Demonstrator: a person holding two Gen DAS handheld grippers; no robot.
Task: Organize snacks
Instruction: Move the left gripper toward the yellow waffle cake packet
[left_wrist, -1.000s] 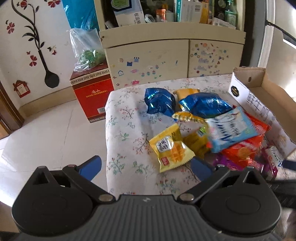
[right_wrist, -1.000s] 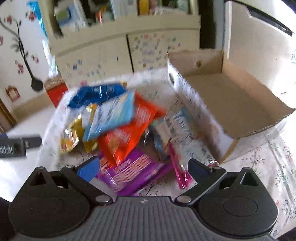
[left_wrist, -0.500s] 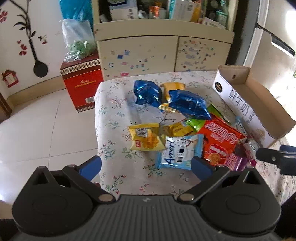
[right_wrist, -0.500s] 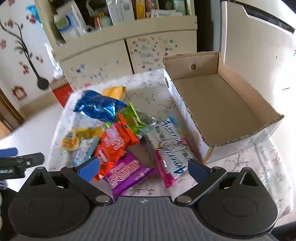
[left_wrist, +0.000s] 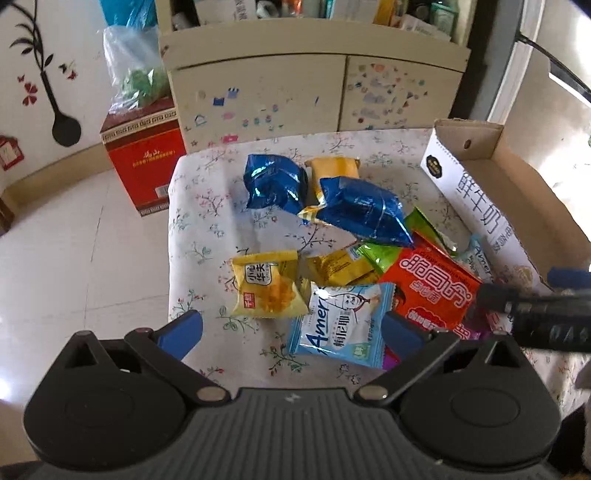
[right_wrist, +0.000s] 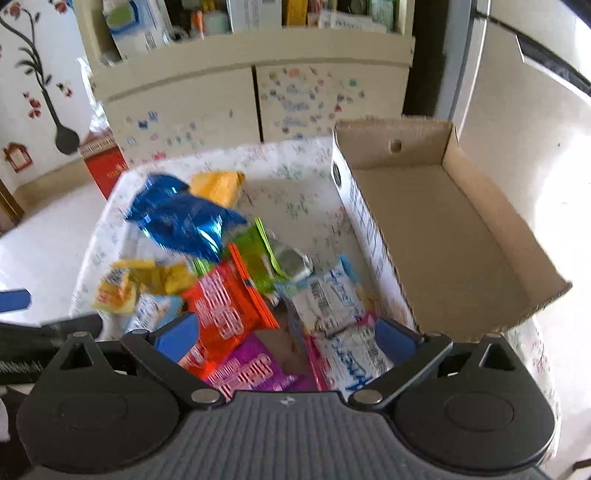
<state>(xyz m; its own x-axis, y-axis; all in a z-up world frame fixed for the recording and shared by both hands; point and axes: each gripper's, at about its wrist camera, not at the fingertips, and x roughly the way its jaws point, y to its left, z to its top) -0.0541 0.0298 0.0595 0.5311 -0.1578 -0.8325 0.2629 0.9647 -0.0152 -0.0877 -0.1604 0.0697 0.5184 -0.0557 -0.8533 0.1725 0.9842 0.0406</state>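
While both claws gaped wide, holding nothing, left claw (left_wrist: 291, 328) and right claw (right_wrist: 286, 338) hovered over snack pile (right_wrist: 229, 295) on floral surface (left_wrist: 207, 206); cardboard box (right_wrist: 436, 229) stood empty at 3 o'clock of pile.

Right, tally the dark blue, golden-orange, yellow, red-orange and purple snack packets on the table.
dark blue foil packets: 2
golden-orange packet: 1
yellow packets: 2
red-orange packet: 1
purple packet: 1
Total: 7
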